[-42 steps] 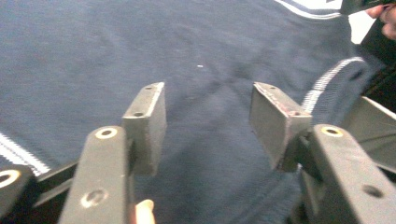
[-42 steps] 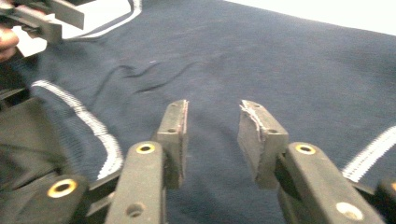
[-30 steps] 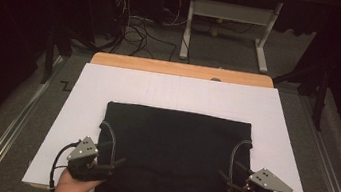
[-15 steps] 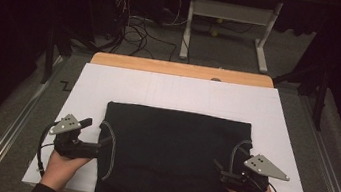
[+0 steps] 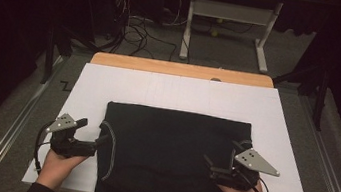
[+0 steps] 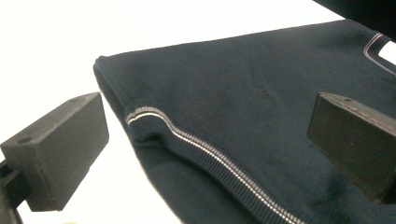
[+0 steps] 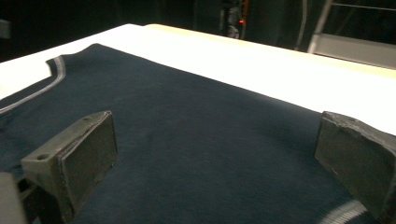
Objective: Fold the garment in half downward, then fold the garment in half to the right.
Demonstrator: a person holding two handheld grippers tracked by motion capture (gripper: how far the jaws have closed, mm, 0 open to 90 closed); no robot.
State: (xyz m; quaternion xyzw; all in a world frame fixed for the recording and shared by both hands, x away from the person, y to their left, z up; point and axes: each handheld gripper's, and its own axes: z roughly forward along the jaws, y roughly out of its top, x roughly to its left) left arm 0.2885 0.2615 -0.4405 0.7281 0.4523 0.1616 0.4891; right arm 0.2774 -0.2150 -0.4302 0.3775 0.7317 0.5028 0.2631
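Note:
A dark navy garment (image 5: 170, 156) with thin pale trim lies folded flat on the white table cover (image 5: 178, 94). My left gripper (image 5: 94, 132) is at the garment's left edge and points right. Its jaws have just been opening and now stand open. In the left gripper view the trimmed edge of the garment (image 6: 243, 107) lies below the left gripper (image 6: 208, 116), untouched by the pads. My right gripper (image 5: 221, 153) hovers over the garment's right part, pointing left. Its jaws have just been opening too and are open above the cloth (image 7: 187, 121), with nothing gripped in the right gripper (image 7: 217, 140).
A wooden table edge (image 5: 182, 70) shows beyond the white cover. Behind it on the floor are a metal stand (image 5: 225, 13) and loose cables (image 5: 138, 26). White cover lies bare on the far side of the garment and on both its sides.
Both hands moved away from the garment's near corners toward the far side. The left one went out to the garment's left edge. Both pairs of jaws stand wider than before.

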